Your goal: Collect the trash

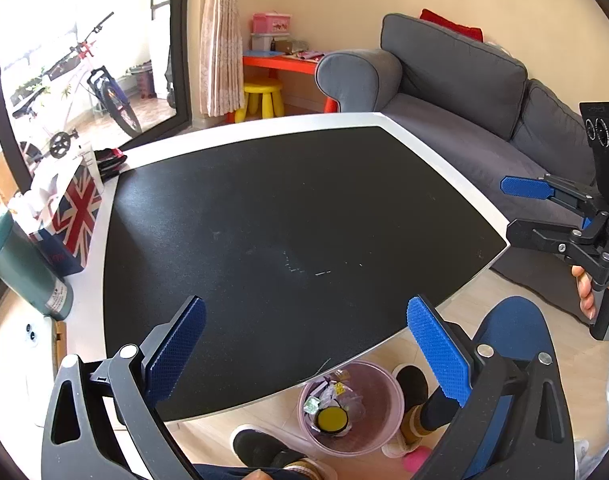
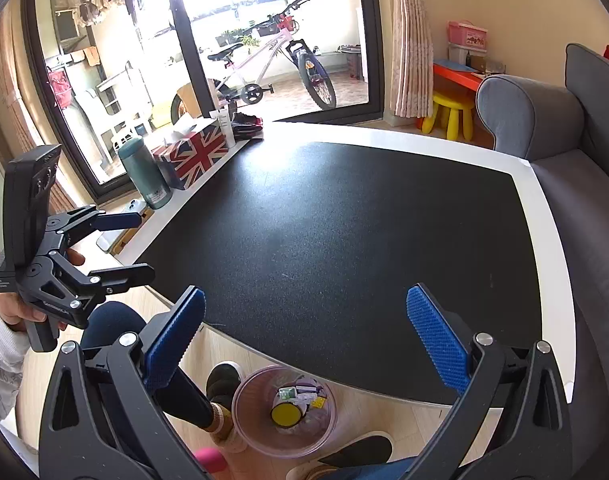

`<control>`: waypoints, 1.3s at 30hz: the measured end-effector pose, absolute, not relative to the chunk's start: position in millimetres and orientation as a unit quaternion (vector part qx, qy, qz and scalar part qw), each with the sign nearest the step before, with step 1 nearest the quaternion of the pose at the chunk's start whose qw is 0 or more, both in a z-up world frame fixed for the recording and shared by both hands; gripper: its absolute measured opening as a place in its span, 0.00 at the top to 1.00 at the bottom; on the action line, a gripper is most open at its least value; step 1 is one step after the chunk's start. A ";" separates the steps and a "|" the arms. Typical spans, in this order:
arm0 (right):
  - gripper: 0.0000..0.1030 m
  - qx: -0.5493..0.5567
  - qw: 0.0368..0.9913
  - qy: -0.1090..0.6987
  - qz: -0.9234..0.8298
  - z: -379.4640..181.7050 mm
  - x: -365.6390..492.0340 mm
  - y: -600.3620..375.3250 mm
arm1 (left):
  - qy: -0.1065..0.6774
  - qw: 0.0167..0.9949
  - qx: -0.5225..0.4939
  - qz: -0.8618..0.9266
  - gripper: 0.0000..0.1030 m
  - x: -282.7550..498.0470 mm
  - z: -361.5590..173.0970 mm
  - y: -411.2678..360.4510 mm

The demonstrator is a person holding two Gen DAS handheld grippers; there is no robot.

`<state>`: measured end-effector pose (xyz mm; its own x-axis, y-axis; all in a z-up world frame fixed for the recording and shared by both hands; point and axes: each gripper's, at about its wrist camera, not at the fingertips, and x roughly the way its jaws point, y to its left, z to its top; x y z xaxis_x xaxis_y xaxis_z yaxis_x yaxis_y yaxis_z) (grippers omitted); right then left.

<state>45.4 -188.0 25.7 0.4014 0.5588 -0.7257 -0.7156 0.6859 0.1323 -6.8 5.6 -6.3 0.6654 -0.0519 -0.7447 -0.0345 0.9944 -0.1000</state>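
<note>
Black tabletop (image 1: 284, 220); Union Jack box (image 2: 192, 152); no legible writing.

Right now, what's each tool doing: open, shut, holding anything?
Left tool: open, holding nothing, above the table.
Right tool: open, holding nothing.

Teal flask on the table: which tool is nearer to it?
Left. The left tool hangs off the flask's end of the table; the right tool is opposite, by the sofa.

White-rimmed table (image 2: 544, 216) with black mat (image 2: 344, 240); along its far edge stand a green flask (image 2: 144, 176), flag-patterned tissue box (image 2: 192, 152) and white tube (image 2: 226, 128).
</note>
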 end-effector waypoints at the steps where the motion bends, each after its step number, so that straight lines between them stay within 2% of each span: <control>1: 0.04 -0.100 0.832 0.389 0.383 26.2 46.5 -187.5 | 0.410 0.910 -0.055 -0.009 0.06 -4.7 -7.0 6.5; 8: 0.04 -0.099 0.833 0.385 0.384 26.5 47.6 -187.9 | 0.406 0.908 -0.101 -0.018 0.06 -0.3 -8.9 19.6; 39: 0.04 -0.100 0.835 0.387 0.377 25.7 54.9 -188.8 | 0.399 0.913 -0.081 -0.017 0.06 2.1 -1.2 9.4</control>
